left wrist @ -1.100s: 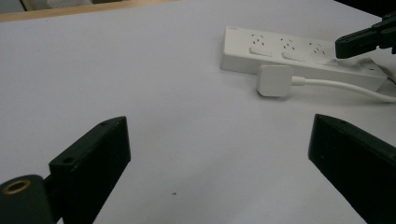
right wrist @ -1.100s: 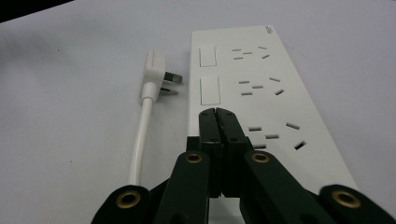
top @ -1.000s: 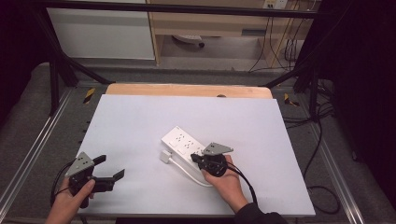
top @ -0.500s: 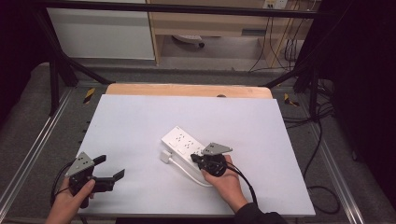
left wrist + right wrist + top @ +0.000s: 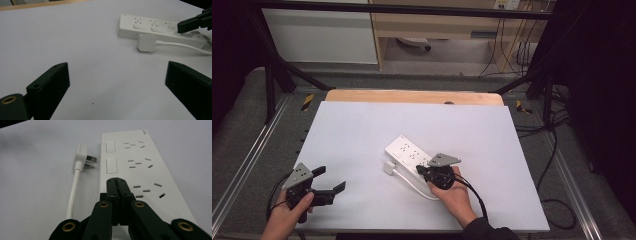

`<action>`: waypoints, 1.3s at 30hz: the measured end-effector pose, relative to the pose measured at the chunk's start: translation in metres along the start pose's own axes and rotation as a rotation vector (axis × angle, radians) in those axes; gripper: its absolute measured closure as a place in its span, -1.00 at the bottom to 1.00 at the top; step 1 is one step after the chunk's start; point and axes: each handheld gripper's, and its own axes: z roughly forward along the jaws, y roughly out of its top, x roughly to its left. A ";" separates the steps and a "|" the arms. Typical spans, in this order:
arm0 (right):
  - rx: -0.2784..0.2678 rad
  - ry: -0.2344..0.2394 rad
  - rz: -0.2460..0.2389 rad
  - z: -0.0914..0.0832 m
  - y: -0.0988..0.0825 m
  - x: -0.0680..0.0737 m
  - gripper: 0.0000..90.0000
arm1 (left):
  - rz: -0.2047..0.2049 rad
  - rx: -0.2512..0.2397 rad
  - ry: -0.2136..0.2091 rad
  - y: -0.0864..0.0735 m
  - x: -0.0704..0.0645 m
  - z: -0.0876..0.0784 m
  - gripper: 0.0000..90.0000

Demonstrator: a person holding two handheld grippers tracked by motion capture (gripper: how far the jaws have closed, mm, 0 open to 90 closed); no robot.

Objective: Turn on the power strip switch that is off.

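Item: white, hard-plastic power strip [image 5: 410,153], a long flat slab with rocker switches, at mid-counter [image 5: 362,125], its smooth square plug [image 5: 388,168] and glossy cord [image 5: 180,46] loose just beside it. Right tongs [image 5: 116,180] are closed, empty, tips resting on the strip's near switch; left tongs [image 5: 116,82] gape wide, well apart. Risk: an off-centre press could slide the unbraced strip across the matte sheet.

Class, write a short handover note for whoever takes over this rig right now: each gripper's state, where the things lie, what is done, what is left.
Right gripper: jaws shut, tips over the power strip at its nearest rocker switch; contact unclear.
Left gripper: open, holds nothing, near the table's front left corner.
Plug: unplugged, lying beside the strip, its white cable trailing toward the person.
Done: nothing plugged in.
Left: probably the switch, then the plug.
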 end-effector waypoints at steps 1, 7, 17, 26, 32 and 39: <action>0.000 0.000 0.001 0.000 0.000 0.000 1.00 | 0.000 0.000 0.000 0.000 0.000 0.000 -0.87; -0.001 0.006 0.016 0.000 0.000 -0.001 1.00 | 0.002 0.002 0.001 0.000 0.000 0.000 -0.87; -0.003 0.009 0.020 0.000 -0.001 -0.001 1.00 | 0.003 0.005 0.001 0.000 0.000 0.000 -0.87; 0.010 0.004 0.017 0.000 -0.002 0.000 1.00 | 0.002 0.008 0.001 0.000 0.000 0.001 -0.87; 0.009 0.007 0.019 0.000 -0.002 -0.001 1.00 | 0.000 0.006 0.002 0.000 0.000 0.001 -0.87; 0.007 0.005 0.020 0.001 -0.001 -0.001 1.00 | 0.001 0.005 0.000 0.000 -0.001 0.001 -0.87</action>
